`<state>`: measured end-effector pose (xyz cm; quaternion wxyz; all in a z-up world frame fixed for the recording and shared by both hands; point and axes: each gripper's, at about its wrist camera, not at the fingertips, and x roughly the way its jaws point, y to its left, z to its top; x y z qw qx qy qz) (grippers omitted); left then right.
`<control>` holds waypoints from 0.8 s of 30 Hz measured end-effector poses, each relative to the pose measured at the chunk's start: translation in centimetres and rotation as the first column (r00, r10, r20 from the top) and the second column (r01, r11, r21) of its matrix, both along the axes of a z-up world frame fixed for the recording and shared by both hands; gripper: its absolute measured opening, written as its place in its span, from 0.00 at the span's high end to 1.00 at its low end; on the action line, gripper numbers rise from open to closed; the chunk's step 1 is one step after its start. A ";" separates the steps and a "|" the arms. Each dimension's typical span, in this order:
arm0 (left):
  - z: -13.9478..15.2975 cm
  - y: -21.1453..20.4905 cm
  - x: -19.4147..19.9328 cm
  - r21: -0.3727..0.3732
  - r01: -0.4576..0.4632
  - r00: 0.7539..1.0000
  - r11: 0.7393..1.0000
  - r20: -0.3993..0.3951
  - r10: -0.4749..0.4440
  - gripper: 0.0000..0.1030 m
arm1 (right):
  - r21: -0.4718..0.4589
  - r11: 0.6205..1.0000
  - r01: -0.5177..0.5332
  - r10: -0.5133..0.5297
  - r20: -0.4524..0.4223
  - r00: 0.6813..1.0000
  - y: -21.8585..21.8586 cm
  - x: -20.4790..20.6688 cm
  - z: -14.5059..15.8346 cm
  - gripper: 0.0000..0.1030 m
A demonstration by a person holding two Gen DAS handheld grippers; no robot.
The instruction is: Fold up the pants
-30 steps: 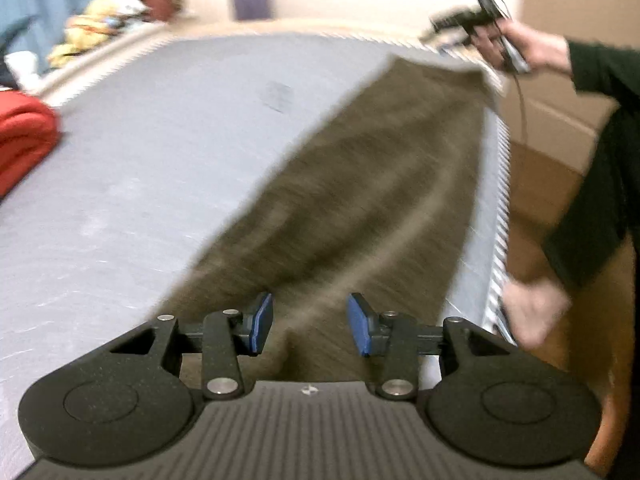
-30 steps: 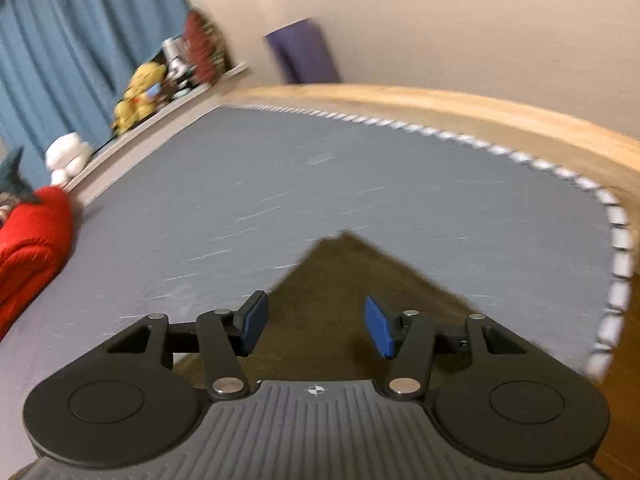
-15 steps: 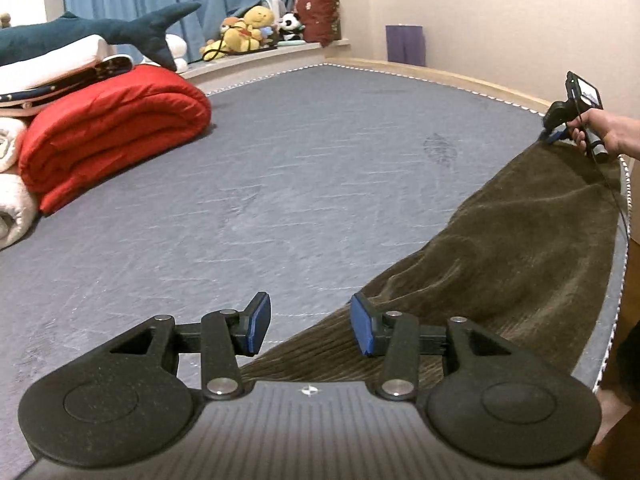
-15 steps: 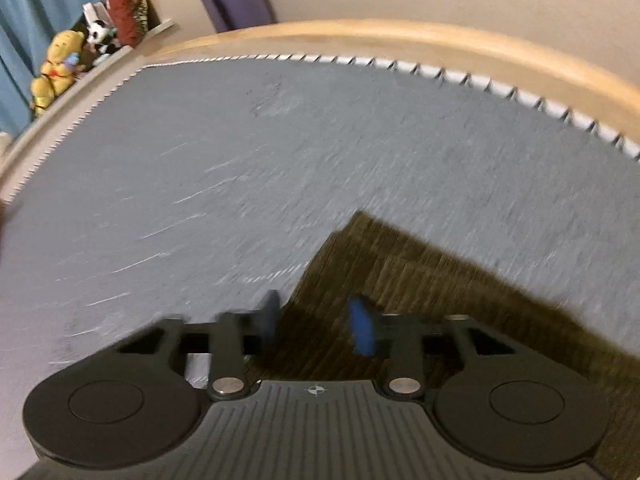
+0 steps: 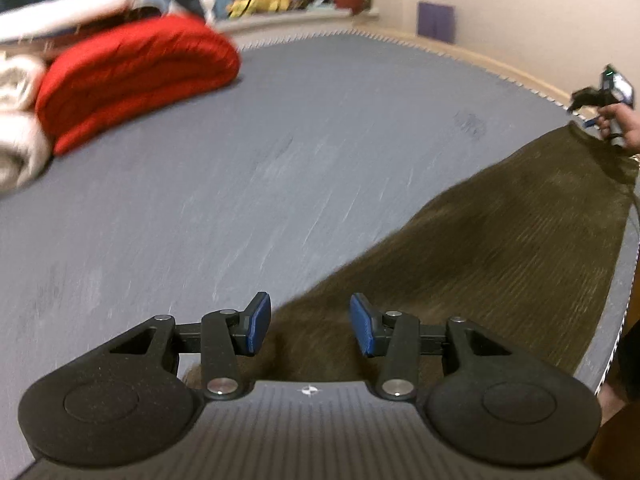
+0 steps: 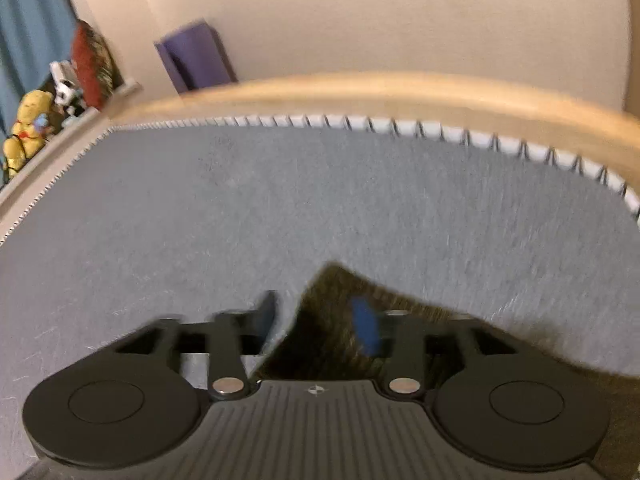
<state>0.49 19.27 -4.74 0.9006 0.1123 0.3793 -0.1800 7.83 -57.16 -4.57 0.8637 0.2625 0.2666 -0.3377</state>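
Brown pants (image 5: 500,240) lie flat along bed (image 5: 280,160) edge. Left gripper (image 5: 310,330) part open over one end, gripping nothing. Right gripper (image 6: 320,320) opening over far corner, pads clear. Risk: cloth slides off edge, fold skews.

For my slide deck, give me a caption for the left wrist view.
Left gripper open above one end of brown pants spread on a grey mattress.
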 end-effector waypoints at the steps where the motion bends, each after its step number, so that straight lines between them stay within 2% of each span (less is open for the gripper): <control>1: -0.9 1.0 0.4 0.026 -0.038 0.998 0.999 -0.056 0.039 0.62 | -0.034 0.999 -0.013 0.013 0.015 1.000 0.6 -0.4 0.8 0.38; 2: -2.2 2.2 0.9 0.075 -0.100 0.986 0.992 -0.123 0.109 0.88 | -0.050 0.998 -0.027 0.028 0.022 0.999 1.0 -0.5 1.1 0.38; 3: -3.3 3.4 1.1 0.121 -0.146 0.973 0.982 -0.163 0.165 0.98 | -0.062 0.997 -0.045 0.047 0.033 0.998 1.6 -0.8 1.8 0.38; 5: -3.4 5.5 0.9 0.049 -0.171 0.961 0.984 -0.213 0.178 0.98 | -0.070 0.995 -0.074 0.078 0.058 0.995 2.7 -1.5 3.0 0.38; 6: -3.0 5.8 0.7 0.036 -0.185 0.956 0.982 -0.225 0.188 0.98 | -0.077 0.993 -0.091 0.096 0.071 0.993 3.1 -2.0 3.7 0.38; 9: -1.8 5.4 -0.7 0.051 -0.202 0.959 0.978 -0.195 0.208 0.97 | -0.102 0.983 -0.151 0.162 0.108 0.981 5.0 -3.3 6.0 0.37; 10: -1.3 5.6 -1.1 0.030 -0.214 0.958 0.976 -0.189 0.216 0.88 | -0.108 0.980 -0.170 0.182 0.118 0.976 5.6 -3.4 6.8 0.34; 11: -0.8 5.6 -1.4 0.010 -0.229 0.956 0.973 -0.185 0.227 0.65 | -0.115 0.975 -0.190 0.205 0.128 0.970 6.3 -3.7 7.4 0.31; 12: -0.1 5.5 -1.6 -0.002 -0.247 0.955 0.969 -0.170 0.243 0.50 | -0.123 0.970 -0.211 0.228 0.137 0.964 7.1 -4.1 8.1 0.30; 13: 0.7 5.5 -2.1 -0.009 -0.281 0.951 0.960 -0.140 0.277 0.24 | -0.133 0.963 -0.233 0.251 0.145 0.957 7.9 -4.5 8.8 0.29; 14: 1.1 5.7 -2.5 -0.016 -0.321 0.941 0.947 -0.123 0.317 0.12 | -0.140 0.957 -0.254 0.274 0.149 0.950 8.6 -4.9 9.4 0.28; 15: 1.4 6.1 -3.0 -0.032 -0.356 0.928 0.934 -0.130 0.349 0.12 | -0.142 0.950 -0.277 0.298 0.149 0.943 9.4 -5.2 10.0 0.28; 18: 0.5 7.3 -3.9 -0.102 -0.426 0.888 0.899 -0.237 0.394 0.12 | -0.102 0.943 -0.317 0.330 0.154 0.931 11.0 -6.4 11.4 0.27; 19: 0.1 7.3 -4.0 -0.106 -0.425 0.884 0.899 -0.261 0.387 0.13 | -0.074 0.944 -0.321 0.329 0.154 0.932 11.3 -6.8 11.8 0.27; 20: -0.5 7.1 -4.4 -0.102 -0.415 0.883 0.904 -0.284 0.373 0.23 | -0.047 0.946 -0.322 0.325 0.154 0.933 11.4 -7.2 12.2 0.27; 21: -1.0 6.9 -4.6 -0.094 -0.405 0.883 0.909 -0.298 0.363 0.35 | -0.021 0.947 -0.321 0.320 0.158 0.934 11.5 -7.7 12.5 0.27; 22: -1.3 6.8 -5.0 -0.073 -0.404 0.882 0.912 -0.297 0.366 0.60 | -0.003 0.947 -0.320 0.317 0.162 0.935 11.8 -8.0 12.8 0.27; 23: -1.1 6.8 -5.6 -0.042 -0.400 0.889 0.915 -0.261 0.376 0.73 | 0.011 0.947 -0.322 0.316 0.170 0.934 12.1 -8.4 12.9 0.27; 24: -0.6 7.3 -5.9 -0.073 -0.405 0.895 0.912 -0.238 0.378 0.76 | 0.020 0.945 -0.325 0.317 0.180 0.931 12.3 -8.8 12.9 0.27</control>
